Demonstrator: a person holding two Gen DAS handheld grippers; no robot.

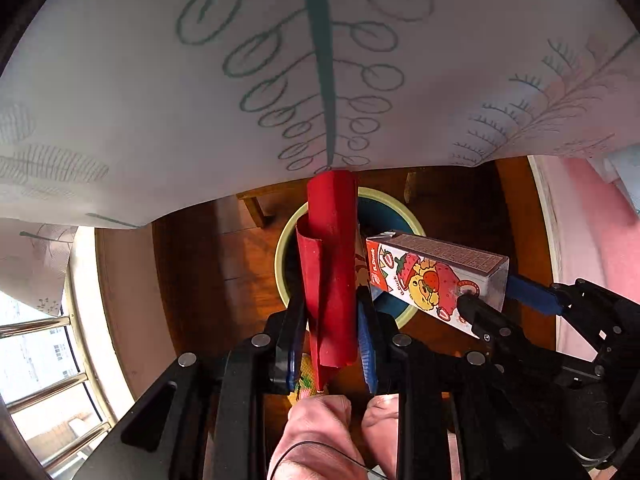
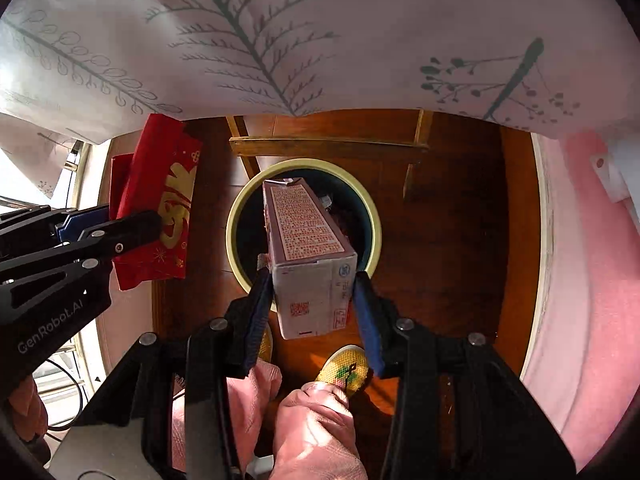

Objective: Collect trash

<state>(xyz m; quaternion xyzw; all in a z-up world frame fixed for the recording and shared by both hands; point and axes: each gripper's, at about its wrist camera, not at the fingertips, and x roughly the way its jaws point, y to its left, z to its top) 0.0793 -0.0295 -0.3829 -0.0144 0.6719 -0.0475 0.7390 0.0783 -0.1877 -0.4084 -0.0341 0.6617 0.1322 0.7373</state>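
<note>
The right hand-held gripper [image 2: 314,296] clamps a carton [image 2: 308,256] over the bin [image 2: 236,216]; the left [image 2: 132,220] apparently pinches a red packet [image 2: 160,184].

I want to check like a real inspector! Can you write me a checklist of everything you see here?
Surface: brown wooden floor; tablecloth with leaf drawings hangs above.
Job's things: red packet and strawberry drink carton, both held over the round bin; some trash already inside it.
Clutter: nothing seen on the floor.
Grippers: left gripper shut on the red packet; right gripper shut on the carton.
Cables: thin black wire near the person's legs.
Surroundings: window rails on the left, pink bedding on the right, wooden table frame beyond the bin, yellow slipper.
</note>
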